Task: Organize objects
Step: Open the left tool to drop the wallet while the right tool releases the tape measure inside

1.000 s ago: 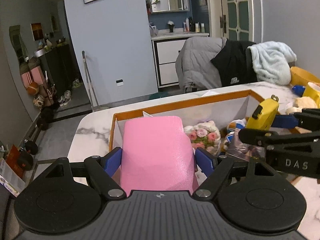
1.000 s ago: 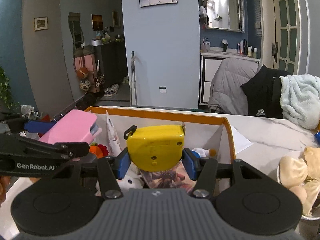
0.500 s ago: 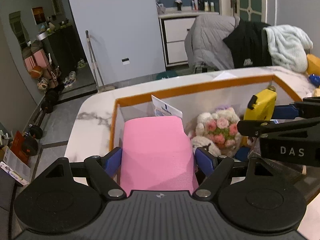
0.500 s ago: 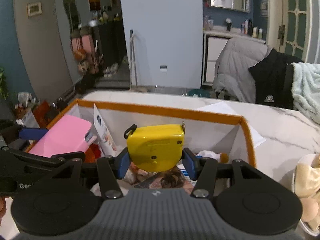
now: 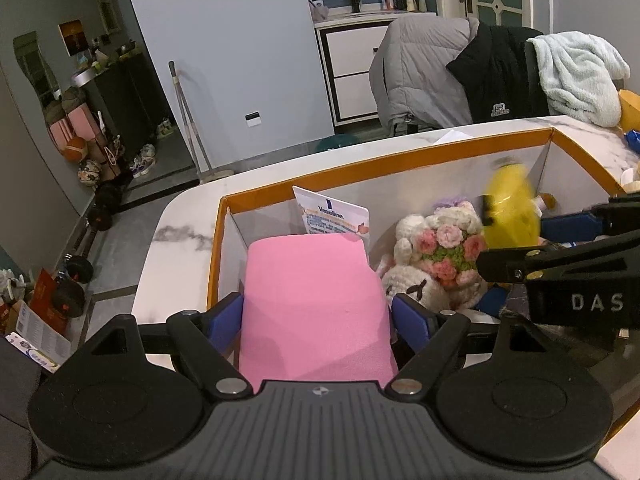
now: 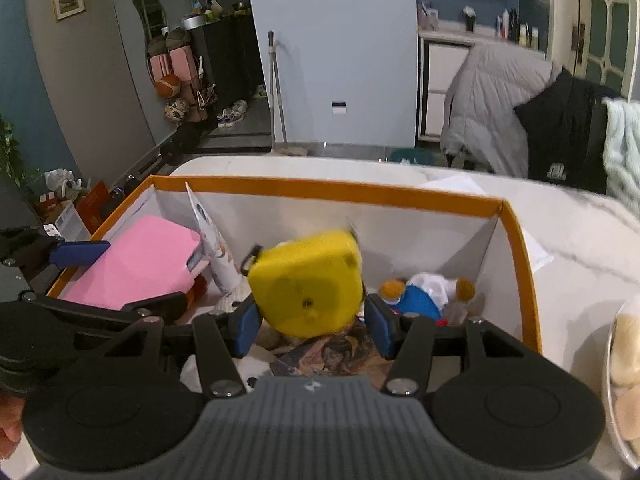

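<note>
My left gripper is shut on a pink case and holds it over the left end of an orange-rimmed white box. My right gripper stands open over the box's middle; a blurred, tilted yellow tape measure sits between its spread blue pads, free of them. The tape measure also shows in the left wrist view, beside the right gripper's arm. The pink case shows in the right wrist view.
In the box lie a crocheted flower bouquet, a Vaseline packet, a blue and white toy and a printed booklet. The box stands on a marble table. A bowl of plush items is at the right.
Both grippers moved lower over the box. My right gripper opened and the yellow tape measure came loose, tilting and blurring. The left gripper still holds the pink case.
</note>
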